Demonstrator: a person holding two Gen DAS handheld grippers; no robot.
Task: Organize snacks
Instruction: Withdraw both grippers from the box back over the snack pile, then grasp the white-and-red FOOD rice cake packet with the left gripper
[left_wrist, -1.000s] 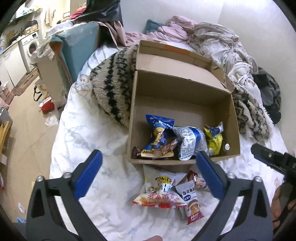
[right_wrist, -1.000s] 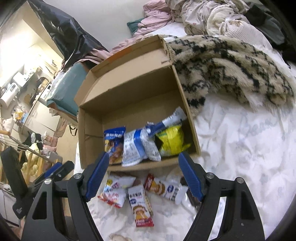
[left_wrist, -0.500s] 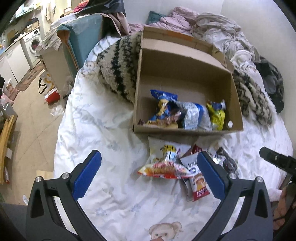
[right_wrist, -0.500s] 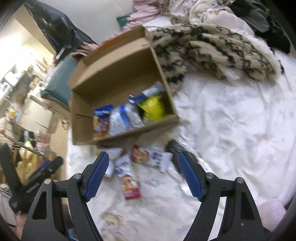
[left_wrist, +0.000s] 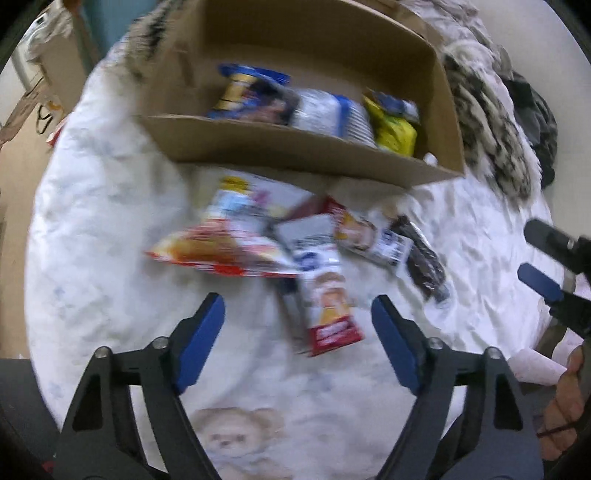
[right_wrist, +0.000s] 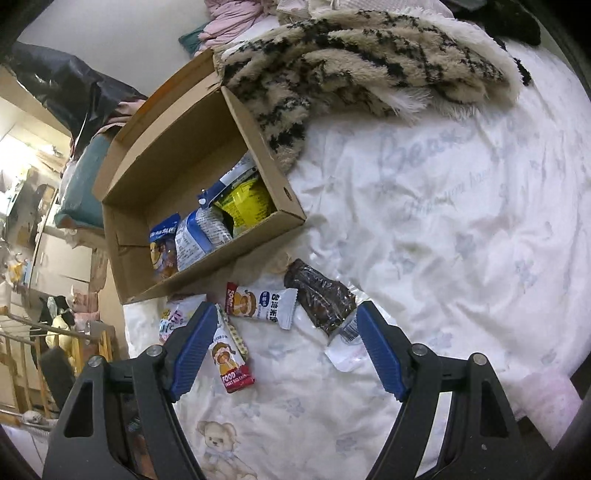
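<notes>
An open cardboard box (left_wrist: 295, 147) (right_wrist: 207, 266) lies on the bed and holds a blue packet (left_wrist: 251, 92), a white-blue packet (right_wrist: 199, 236) and a yellow packet (right_wrist: 243, 199). Loose snacks lie in front of it: an orange-red bag (left_wrist: 221, 251), a red-white stick packet (left_wrist: 325, 295) (right_wrist: 229, 365), a white cracker packet (right_wrist: 262, 301) and a dark brown packet (right_wrist: 321, 299). My left gripper (left_wrist: 298, 306) hovers over the stick packet with its jaws closing, pads touching nothing. My right gripper (right_wrist: 286, 314) stands open above the cracker and brown packets.
A fuzzy tan-and-black blanket (right_wrist: 351, 66) lies behind and beside the box, with piled clothes (right_wrist: 236, 18) further back. The white sheet carries a bear print (right_wrist: 218, 439). The bed's left edge drops to the floor (left_wrist: 14, 184). A person's hand (left_wrist: 565, 406) holds the right gripper.
Both grippers have dropped and tilted down toward the loose snacks, so the box sits higher in each view. The left jaws stand narrower than before. The right jaws keep their width.
</notes>
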